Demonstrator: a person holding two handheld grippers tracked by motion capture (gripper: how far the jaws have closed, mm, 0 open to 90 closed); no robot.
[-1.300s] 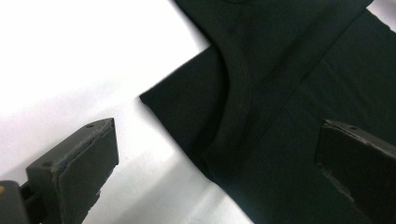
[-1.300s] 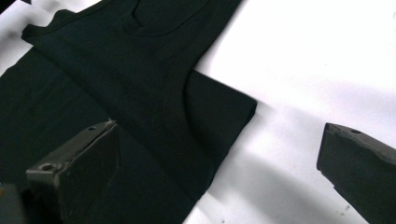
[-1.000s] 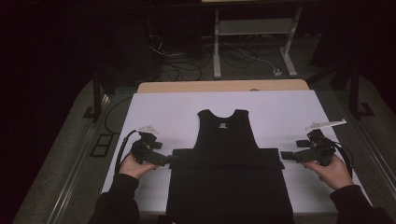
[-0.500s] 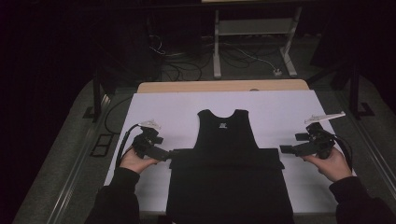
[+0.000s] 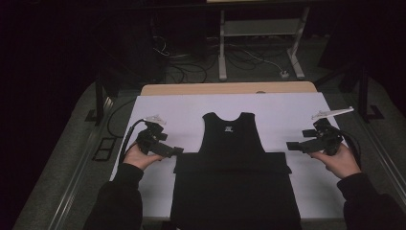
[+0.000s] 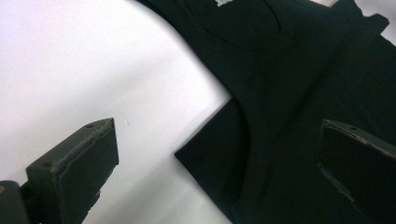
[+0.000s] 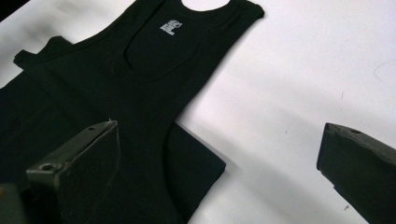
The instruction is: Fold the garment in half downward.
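A black tank top (image 5: 233, 139) lies flat on the white table (image 5: 287, 115), neck toward the far side, with a small white label (image 7: 170, 25) at the collar. A wider black layer (image 5: 234, 191) covers its lower half, with a straight edge across the middle. My left gripper (image 5: 176, 151) hovers open at that edge's left corner (image 6: 205, 154), one jaw over the table and one over cloth. My right gripper (image 5: 293, 146) is open just off the right corner (image 7: 205, 170). Nothing is held between either pair of jaws.
Bare white table lies on both sides of the garment. A wooden strip (image 5: 230, 88) borders the far edge. Beyond it, on the dark floor, are a white metal stand (image 5: 258, 33) and loose cables (image 5: 191, 62). Cables trail from both grippers.
Both hands have moved a little toward the far side of the table. The grippers, which were at the fold's corners, now sit slightly off them; the garment lies the same.
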